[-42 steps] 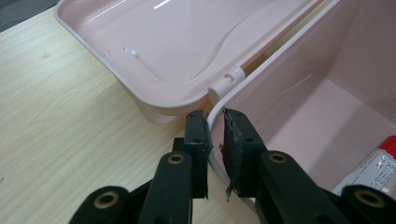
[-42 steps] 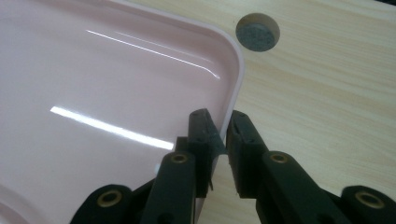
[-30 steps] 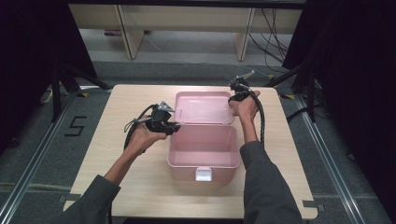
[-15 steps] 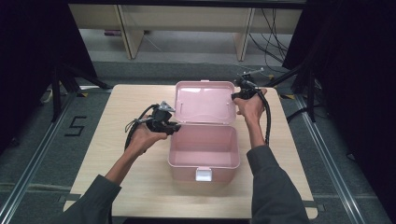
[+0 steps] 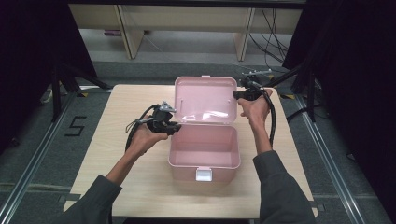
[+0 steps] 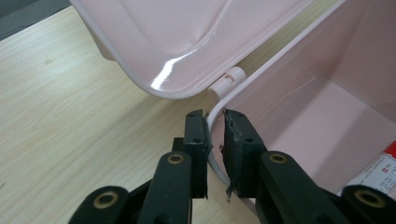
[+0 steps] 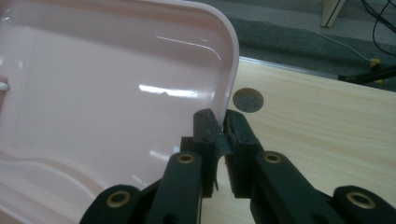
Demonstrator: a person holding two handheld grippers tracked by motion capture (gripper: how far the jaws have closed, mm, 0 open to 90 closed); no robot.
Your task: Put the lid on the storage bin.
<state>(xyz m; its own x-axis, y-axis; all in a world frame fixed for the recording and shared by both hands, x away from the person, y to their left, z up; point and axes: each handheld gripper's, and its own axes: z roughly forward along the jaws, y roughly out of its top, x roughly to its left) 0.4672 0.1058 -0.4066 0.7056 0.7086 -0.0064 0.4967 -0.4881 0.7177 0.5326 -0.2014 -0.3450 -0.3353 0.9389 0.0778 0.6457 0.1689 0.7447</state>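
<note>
While the left gripper [image 5: 173,127] pinches the box's [image 5: 204,151] left rim near the hinge, jaws nearly closed on the thin wall, the right gripper [image 5: 237,94] clamps the right edge of the lid [image 5: 204,99], jaws almost shut on it. Lid looks close to fully up, standing near upright behind the box, so opening seems mostly done; what's left is probably tipping it fully back and letting go. Box sits mid-table [image 5: 116,135], front latch [image 5: 203,175] facing the person. Glossy pale pink plastic, rounded corners, white hinge pin [image 6: 229,79] at the back corner. Inside mostly bare; a printed red-and-white item [image 6: 380,170] shows at one edge in the left gripper view, can't tell what.
</note>
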